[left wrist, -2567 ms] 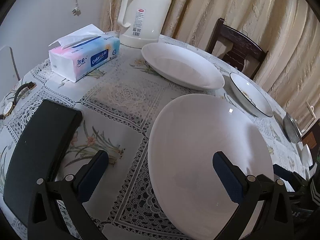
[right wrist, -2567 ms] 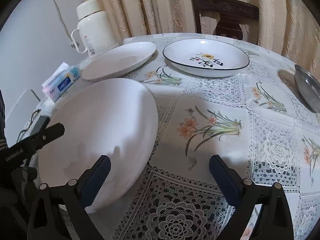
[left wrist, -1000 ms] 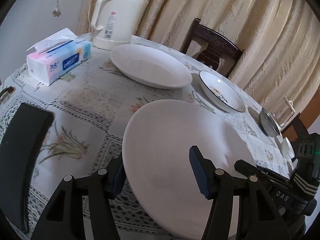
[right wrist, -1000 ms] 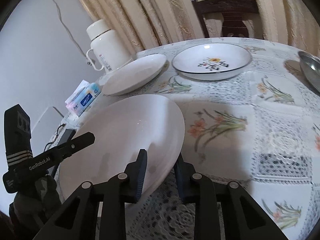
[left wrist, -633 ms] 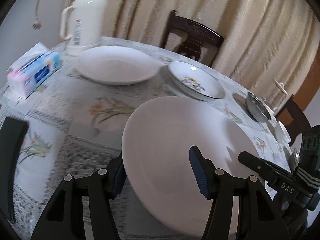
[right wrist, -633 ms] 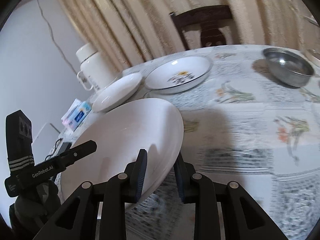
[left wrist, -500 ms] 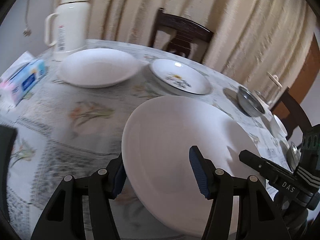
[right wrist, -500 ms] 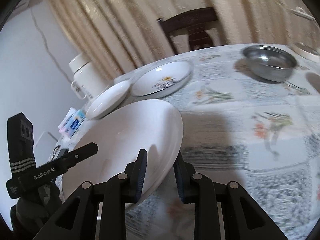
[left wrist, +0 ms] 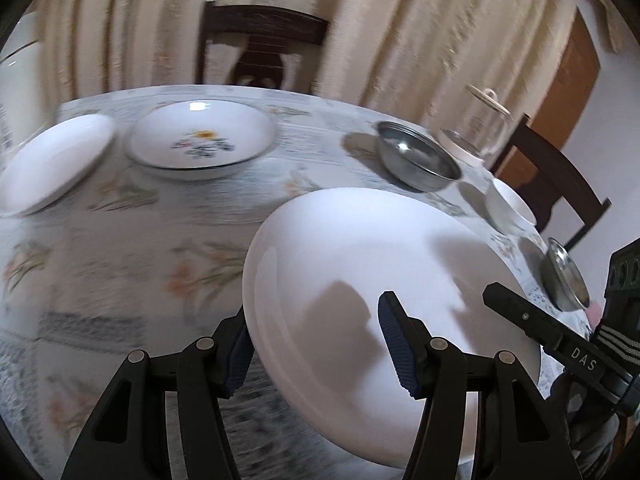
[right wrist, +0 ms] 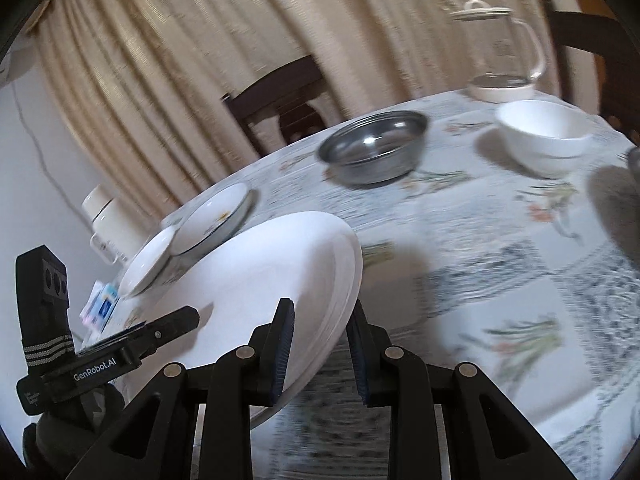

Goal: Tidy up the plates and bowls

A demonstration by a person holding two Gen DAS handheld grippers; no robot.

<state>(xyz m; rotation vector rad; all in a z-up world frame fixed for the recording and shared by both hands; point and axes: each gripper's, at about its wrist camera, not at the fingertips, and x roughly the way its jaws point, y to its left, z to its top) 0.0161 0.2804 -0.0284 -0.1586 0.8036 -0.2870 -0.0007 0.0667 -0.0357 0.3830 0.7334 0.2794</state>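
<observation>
Two grippers share one load above a round desk (left wrist: pixel 120 312) covered in a lace-and-flower cloth, which fills most of both views and is the biggest thing here. Next in size is the large white plate (left wrist: pixel 360 280), held off the cloth in the lower centre of the left wrist view and the lower left of the right wrist view (right wrist: pixel 260 280). It is tilted, face up, with its rim running from the lower left gripper across to the lower right one. The left gripper (left wrist: pixel 320 344) pinches the plate's near rim, one pad under the edge and one on the upper face. The right gripper (right wrist: pixel 320 352) clamps the opposite rim between nearly closed fingers.

Behind it, in the upper left of the left wrist view, sits a flower-patterned dish (left wrist: pixel 202 144), and just beside it to the left a plain white plate (left wrist: pixel 52 168); the two are close, though blur keeps me from saying whether they touch. A steel bowl (left wrist: pixel 416 160) stands right of centre, well apart from the dish. A white bowl (right wrist: pixel 540 136) rests in the upper right of the right wrist view, near a glass kettle (right wrist: pixel 500 56) at the desk's far edge. A second steel bowl (left wrist: pixel 564 280) shows at the right edge of the left wrist view. Smallest, a tissue pack (right wrist: pixel 100 308) peeks out at the left.
</observation>
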